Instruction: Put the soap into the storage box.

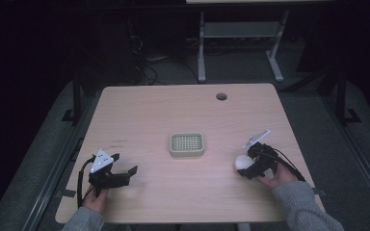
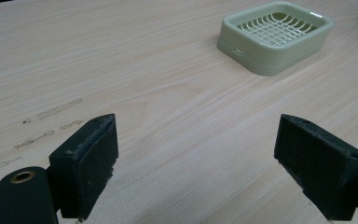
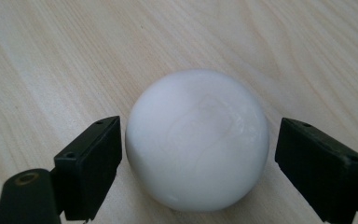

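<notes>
A round white soap-like lump (image 3: 196,140) lies on the wooden table between the jaws of my right gripper (image 3: 198,158). The jaws stand open on either side of it, with a small gap to each pad. From above, the same white lump (image 1: 242,162) sits at the table's right, with my right gripper (image 1: 245,166) around it. A pale green dish with a grid insert (image 1: 187,144) rests at the table's middle, empty. My left gripper (image 1: 125,173) is open near the front left, jaws pointing toward the green dish (image 2: 275,35), nothing between them.
The wooden table (image 1: 183,110) has a round cable hole (image 1: 221,96) near its far edge. Faint tape marks (image 2: 51,109) show on the wood ahead of the left gripper. A metal frame stands on the dark floor beyond the table.
</notes>
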Demonstrator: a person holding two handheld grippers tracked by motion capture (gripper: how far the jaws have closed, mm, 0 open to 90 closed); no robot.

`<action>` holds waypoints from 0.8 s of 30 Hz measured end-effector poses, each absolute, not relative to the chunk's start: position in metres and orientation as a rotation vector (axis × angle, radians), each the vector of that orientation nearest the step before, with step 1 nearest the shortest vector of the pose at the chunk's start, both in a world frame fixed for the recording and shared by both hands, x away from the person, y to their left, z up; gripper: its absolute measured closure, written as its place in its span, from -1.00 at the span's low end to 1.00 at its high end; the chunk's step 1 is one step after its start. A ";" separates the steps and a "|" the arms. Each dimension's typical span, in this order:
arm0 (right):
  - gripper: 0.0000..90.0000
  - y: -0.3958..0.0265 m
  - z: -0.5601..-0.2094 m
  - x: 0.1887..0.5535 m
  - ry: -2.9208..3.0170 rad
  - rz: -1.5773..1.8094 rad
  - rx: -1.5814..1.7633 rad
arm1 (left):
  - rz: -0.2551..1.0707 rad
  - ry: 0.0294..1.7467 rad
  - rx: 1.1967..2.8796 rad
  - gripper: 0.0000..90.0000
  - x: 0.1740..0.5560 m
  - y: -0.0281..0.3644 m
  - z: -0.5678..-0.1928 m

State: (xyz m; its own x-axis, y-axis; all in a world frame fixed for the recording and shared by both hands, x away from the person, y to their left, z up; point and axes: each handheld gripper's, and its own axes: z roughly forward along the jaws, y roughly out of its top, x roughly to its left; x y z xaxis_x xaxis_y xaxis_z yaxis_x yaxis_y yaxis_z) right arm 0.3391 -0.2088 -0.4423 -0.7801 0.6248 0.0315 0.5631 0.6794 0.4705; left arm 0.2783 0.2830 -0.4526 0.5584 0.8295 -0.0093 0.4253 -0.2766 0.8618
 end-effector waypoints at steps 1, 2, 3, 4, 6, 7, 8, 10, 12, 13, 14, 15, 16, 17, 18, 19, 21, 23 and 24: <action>-0.69 -0.208 -0.443 0.339 2.762 0.698 0.984 | 0.569 1.019 1.899 -0.71 0.278 0.283 -0.453; -0.69 -0.207 -0.443 0.339 2.763 0.693 0.984 | 0.569 1.020 1.900 -0.71 0.278 0.283 -0.453; -0.69 -0.207 -0.444 0.340 2.763 0.690 0.976 | 0.568 1.020 1.899 -0.71 0.278 0.283 -0.453; -0.69 -0.206 -0.445 0.340 2.766 0.685 0.975 | 0.569 1.018 1.901 -0.71 0.278 0.283 -0.453; -0.69 -0.205 -0.446 0.340 2.770 0.675 0.972 | 0.572 1.018 1.902 -0.71 0.278 0.283 -0.452; -0.68 -0.204 -0.446 0.340 2.773 0.673 0.972 | 0.572 1.018 1.902 -0.71 0.278 0.283 -0.452; -0.68 -0.204 -0.447 0.341 2.771 0.667 0.961 | 0.569 1.026 1.894 -0.71 0.278 0.283 -0.452; -0.67 -0.203 -0.447 0.341 2.775 0.669 0.968 | 0.568 1.028 1.892 -0.71 0.278 0.283 -0.452; -0.66 -0.203 -0.448 0.341 2.776 0.667 0.963 | 0.570 1.027 1.892 -0.71 0.278 0.283 -0.452; -0.64 -0.203 -0.448 0.341 2.778 0.662 0.959 | 0.570 1.028 1.891 -0.71 0.278 0.283 -0.452; -0.63 -0.202 -0.448 0.341 2.779 0.659 0.959 | 0.569 1.028 1.890 -0.71 0.278 0.284 -0.452; -0.63 -0.202 -0.448 0.341 2.779 0.659 0.959 | 0.569 1.028 1.890 -0.71 0.278 0.284 -0.452; -0.59 -0.202 -0.448 0.341 2.779 0.655 0.960 | 0.570 1.029 1.890 -0.71 0.278 0.284 -0.452; -0.59 -0.202 -0.448 0.341 2.779 0.655 0.960 | 0.570 1.028 1.889 -0.71 0.278 0.284 -0.452; -0.58 -0.201 -0.449 0.342 2.781 0.649 0.953 | 0.571 1.027 1.887 -0.71 0.278 0.284 -0.452; -0.56 -0.201 -0.449 0.342 2.783 0.649 0.950 | 0.574 1.026 1.891 -0.71 0.278 0.284 -0.451; -0.53 -0.201 -0.449 0.342 2.784 0.645 0.943 | 0.574 1.027 1.890 -0.71 0.278 0.284 -0.451; -0.51 -0.201 -0.450 0.342 2.788 0.639 0.938 | 0.575 1.030 1.885 -0.71 0.278 0.285 -0.451; -0.51 -0.201 -0.450 0.342 2.788 0.639 0.938 | 0.575 1.030 1.885 -0.71 0.278 0.285 -0.451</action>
State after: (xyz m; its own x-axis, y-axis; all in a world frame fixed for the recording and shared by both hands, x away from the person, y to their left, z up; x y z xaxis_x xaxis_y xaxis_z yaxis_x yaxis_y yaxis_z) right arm 0.3417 -0.2014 -0.4496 -0.7982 0.6023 0.0105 0.5467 0.7171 0.4323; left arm 0.2780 0.2847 -0.4512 0.5479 0.8364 -0.0156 0.4256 -0.2627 0.8660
